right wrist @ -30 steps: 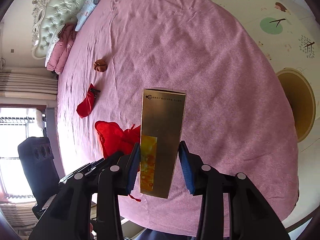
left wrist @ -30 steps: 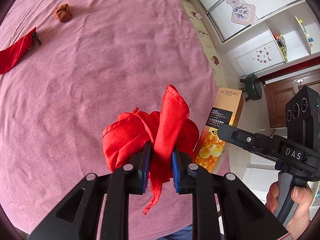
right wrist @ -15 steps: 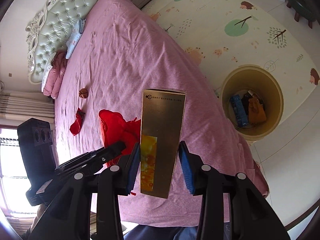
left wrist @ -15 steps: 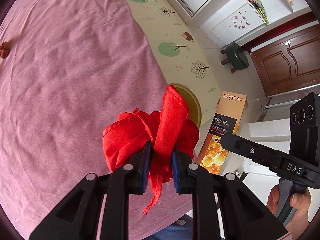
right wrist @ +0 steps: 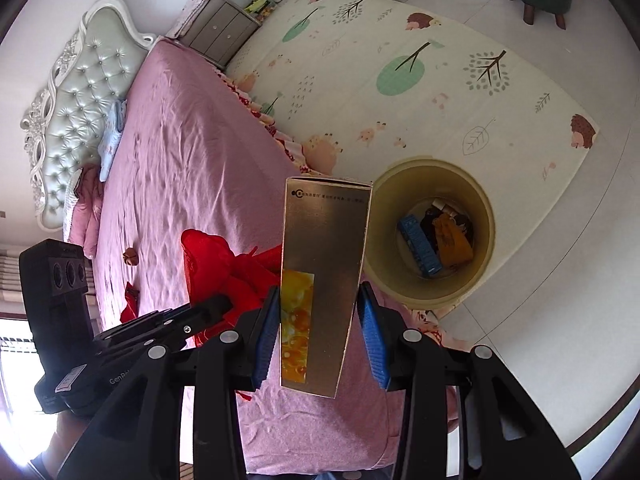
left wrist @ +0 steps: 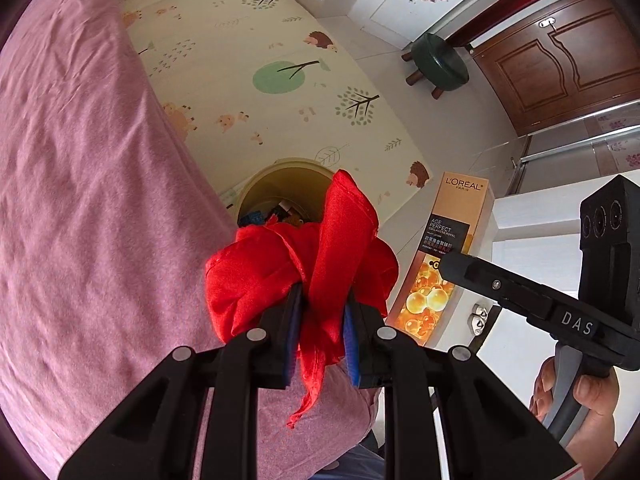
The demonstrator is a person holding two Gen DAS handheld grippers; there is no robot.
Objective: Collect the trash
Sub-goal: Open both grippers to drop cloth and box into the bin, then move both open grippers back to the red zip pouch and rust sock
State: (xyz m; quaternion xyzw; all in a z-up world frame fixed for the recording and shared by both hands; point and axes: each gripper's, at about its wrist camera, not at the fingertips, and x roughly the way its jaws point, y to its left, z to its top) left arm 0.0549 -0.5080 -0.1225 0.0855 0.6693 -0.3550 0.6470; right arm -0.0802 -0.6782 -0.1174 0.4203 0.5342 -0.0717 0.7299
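Observation:
My left gripper (left wrist: 320, 312) is shut on a crumpled red cloth (left wrist: 280, 276), held above the corner of the pink bed (left wrist: 80, 200). My right gripper (right wrist: 318, 320) is shut on a tall gold carton (right wrist: 324, 256), seen from the left wrist as an orange L'Oreal carton (left wrist: 444, 256). A tan round bin (right wrist: 480, 208) stands on the floor just beyond the bed corner, with a blue box and an orange packet inside. In the left wrist view the red cloth hides the near half of the bin (left wrist: 276, 180). The left gripper (right wrist: 200, 312) and its red cloth (right wrist: 216, 264) show left of the carton.
On the bed lie a small brown lump (right wrist: 131, 257) and a red pouch (right wrist: 130, 300). A play mat (right wrist: 400, 80) covers the floor beside the bed. A green stool (left wrist: 438, 64) stands near a wooden door (left wrist: 560, 56). A person's hand (left wrist: 576, 396) grips the right handle.
Both grippers have swept across from over the middle of the bed to its corner, carrying the red cloth and the carton. The bin has come into view just ahead of them.

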